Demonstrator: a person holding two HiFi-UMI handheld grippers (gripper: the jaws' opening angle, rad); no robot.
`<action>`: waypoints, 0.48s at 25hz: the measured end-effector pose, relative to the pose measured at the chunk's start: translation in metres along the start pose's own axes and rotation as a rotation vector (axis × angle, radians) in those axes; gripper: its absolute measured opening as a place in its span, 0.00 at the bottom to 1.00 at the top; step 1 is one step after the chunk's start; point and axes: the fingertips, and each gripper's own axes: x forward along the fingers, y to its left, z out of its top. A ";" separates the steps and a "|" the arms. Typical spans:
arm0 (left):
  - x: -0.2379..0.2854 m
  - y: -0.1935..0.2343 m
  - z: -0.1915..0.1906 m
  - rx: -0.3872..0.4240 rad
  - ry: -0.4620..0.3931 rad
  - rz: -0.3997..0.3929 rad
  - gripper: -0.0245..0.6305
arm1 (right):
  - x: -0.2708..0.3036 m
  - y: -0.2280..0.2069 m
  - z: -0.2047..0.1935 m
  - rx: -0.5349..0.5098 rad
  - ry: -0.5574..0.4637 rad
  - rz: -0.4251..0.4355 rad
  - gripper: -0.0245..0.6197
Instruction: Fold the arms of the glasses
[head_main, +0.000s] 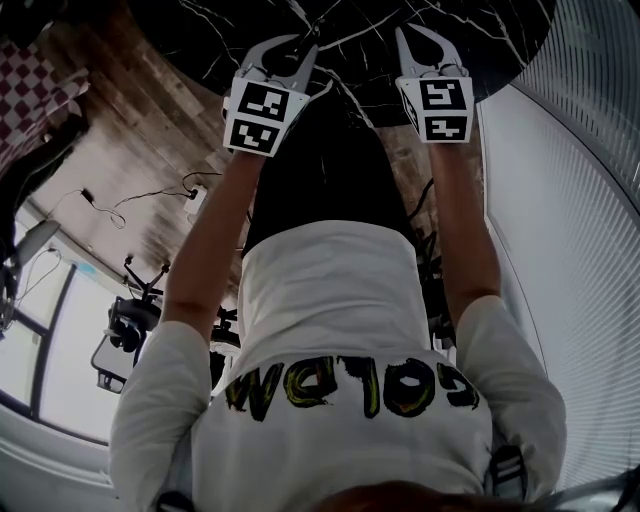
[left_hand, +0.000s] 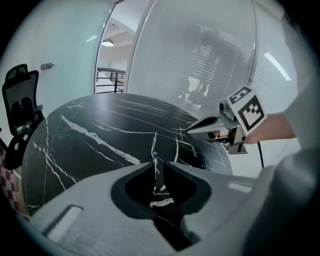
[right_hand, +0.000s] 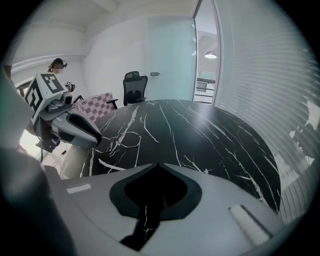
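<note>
Right gripper (right_hand: 152, 164) jaws meet empty, left gripper (left_hand: 158, 163) jaws seem barely parted, glasses (right_hand: 122, 141) lying mid-left on the table (right_hand: 210, 135).

Below me is a round table (right_hand: 200, 135) with a black marble top crossed by thin white veins, and its curved edge shows on both sides. A pair of wire-rimmed glasses (right_hand: 120, 141) with round lenses lies flat on the marble, close to the table's left edge as I see it from my right side. I cannot tell how their arms sit.
</note>
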 end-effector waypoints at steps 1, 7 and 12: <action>0.001 0.000 0.000 -0.004 -0.002 -0.002 0.11 | 0.002 0.002 -0.001 -0.005 0.005 0.004 0.04; 0.002 0.001 0.002 -0.014 -0.006 0.004 0.05 | 0.009 0.012 -0.005 -0.024 0.026 0.030 0.04; 0.002 0.002 0.003 -0.017 -0.009 0.005 0.05 | 0.013 0.021 -0.005 -0.028 0.032 0.052 0.04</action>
